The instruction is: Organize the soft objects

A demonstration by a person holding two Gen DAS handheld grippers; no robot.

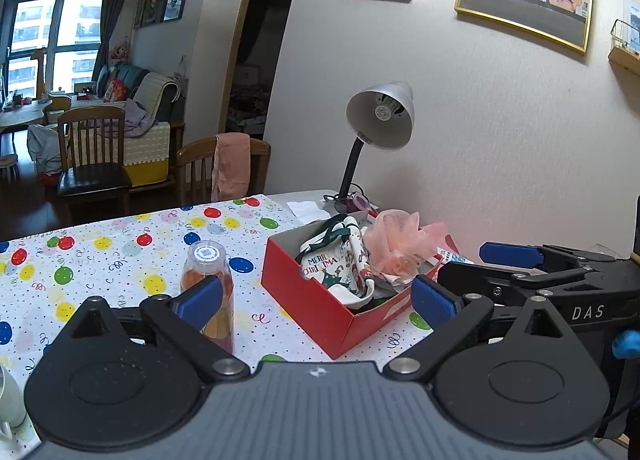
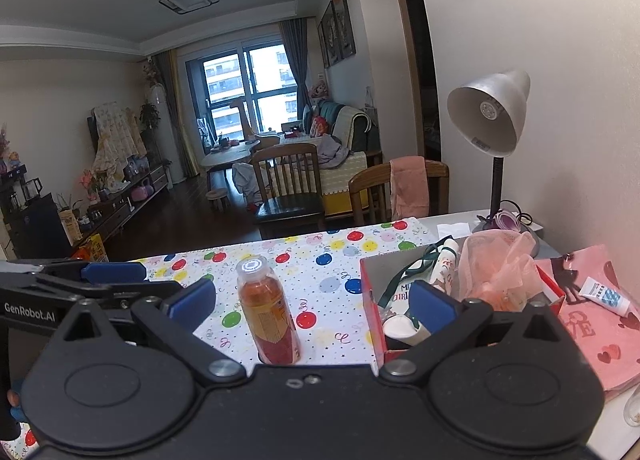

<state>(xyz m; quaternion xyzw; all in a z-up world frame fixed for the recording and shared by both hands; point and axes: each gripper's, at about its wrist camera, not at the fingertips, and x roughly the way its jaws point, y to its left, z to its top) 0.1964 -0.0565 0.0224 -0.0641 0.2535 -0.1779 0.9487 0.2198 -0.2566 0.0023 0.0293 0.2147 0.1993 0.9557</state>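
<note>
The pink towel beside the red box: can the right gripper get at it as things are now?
Probably yes: the right gripper is open and empty, and the pink towel lies uncovered except for a small tube.

Soft items gathered in open red box; one pink cloth outside it.

Red cardboard box [image 1: 320, 300] stands open on the surface. Inside, a crumpled white Christmas-print cloth [image 1: 340, 264] with green ribbon lies toward the box's left half; a bunched pink mesh puff [image 1: 396, 240] sits just beside it, rising above the rim. A pink heart-print cloth [image 2: 600, 336] lies flat right of the box.
</note>
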